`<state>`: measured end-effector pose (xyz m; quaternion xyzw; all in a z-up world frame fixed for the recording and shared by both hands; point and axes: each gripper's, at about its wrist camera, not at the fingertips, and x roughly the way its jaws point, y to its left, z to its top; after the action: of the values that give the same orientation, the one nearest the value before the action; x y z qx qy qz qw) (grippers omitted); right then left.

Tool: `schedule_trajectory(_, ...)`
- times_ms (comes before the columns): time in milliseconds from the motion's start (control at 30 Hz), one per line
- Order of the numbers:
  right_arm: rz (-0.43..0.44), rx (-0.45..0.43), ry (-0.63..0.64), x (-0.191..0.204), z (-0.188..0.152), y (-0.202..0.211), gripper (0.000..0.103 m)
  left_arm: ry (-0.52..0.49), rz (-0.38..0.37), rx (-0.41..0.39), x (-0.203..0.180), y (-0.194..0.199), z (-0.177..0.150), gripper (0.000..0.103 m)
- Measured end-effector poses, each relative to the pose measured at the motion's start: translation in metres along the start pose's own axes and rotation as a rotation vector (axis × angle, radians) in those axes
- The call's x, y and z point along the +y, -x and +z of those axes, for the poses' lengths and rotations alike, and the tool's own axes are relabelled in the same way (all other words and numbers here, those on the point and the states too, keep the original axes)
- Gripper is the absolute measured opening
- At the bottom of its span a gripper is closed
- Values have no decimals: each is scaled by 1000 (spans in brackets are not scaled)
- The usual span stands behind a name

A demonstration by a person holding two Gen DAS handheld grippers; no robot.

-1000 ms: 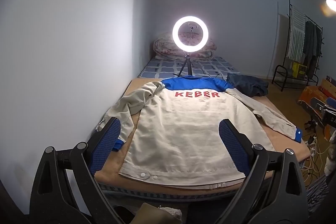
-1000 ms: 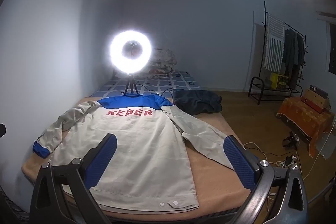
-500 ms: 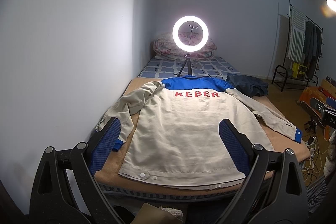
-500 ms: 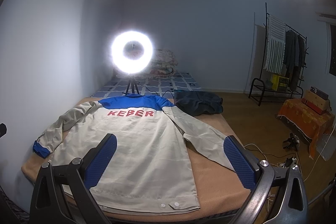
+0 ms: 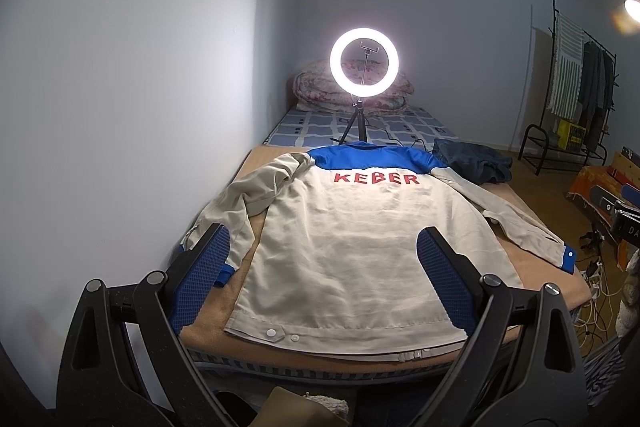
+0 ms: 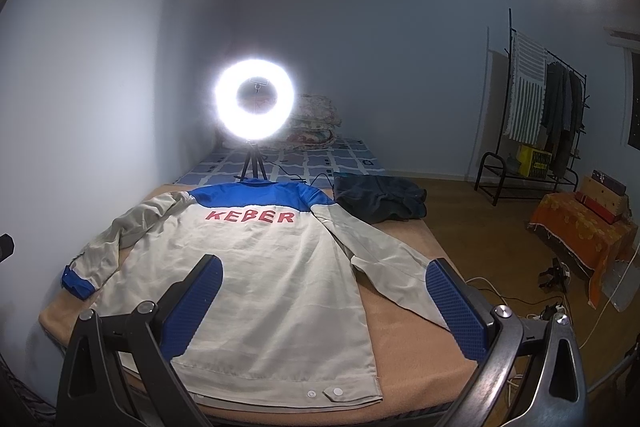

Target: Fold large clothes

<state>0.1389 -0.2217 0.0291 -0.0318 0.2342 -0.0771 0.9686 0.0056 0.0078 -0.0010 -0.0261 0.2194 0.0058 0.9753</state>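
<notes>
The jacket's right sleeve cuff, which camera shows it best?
The left wrist view. There the right sleeve runs out in full to its blue cuff at the bed's edge. In the right wrist view the sleeve shows, but the right gripper finger covers its end, so the cuff is hidden.

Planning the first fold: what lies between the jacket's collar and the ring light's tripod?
Nothing but bare bedding: the jacket collar ends just before the ring light tripod, seen in the left wrist view.

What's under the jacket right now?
The jacket lies back-up on a tan blanket covering the bed. Whatever is beneath its body, including its front, is hidden.
</notes>
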Motion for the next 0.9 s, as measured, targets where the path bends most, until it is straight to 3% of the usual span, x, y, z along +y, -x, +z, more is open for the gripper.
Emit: schedule_trajectory(900,22,8,17,18,-3,-21,103,13,27,18,5,-24,-12,96)
